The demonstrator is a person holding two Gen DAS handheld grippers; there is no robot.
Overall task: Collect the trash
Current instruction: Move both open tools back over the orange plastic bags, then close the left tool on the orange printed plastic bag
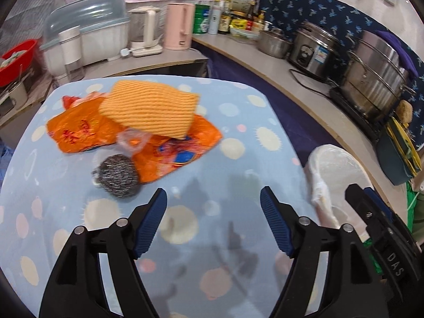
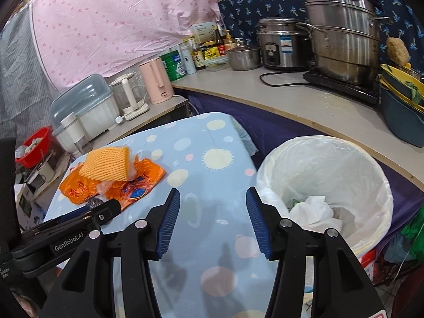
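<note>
Both jaws gaping, empty. Orange wrappers [image 1: 79,127], foam net [image 1: 151,108], and what looks like a steel scrubber [image 1: 116,176] sit far-left on the desk [image 1: 238,137]; bin [image 2: 326,164] right. Grabbing wrappers could drag the rest off.

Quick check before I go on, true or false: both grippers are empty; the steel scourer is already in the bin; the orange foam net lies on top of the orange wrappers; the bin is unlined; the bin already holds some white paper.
1. Both the left gripper and the right gripper are empty: true.
2. The steel scourer is in the bin: false, it lies on the table.
3. The orange foam net lies on the orange wrappers: true.
4. The bin is unlined: false, it has a white bag.
5. White crumpled paper is in the bin: true.
</note>
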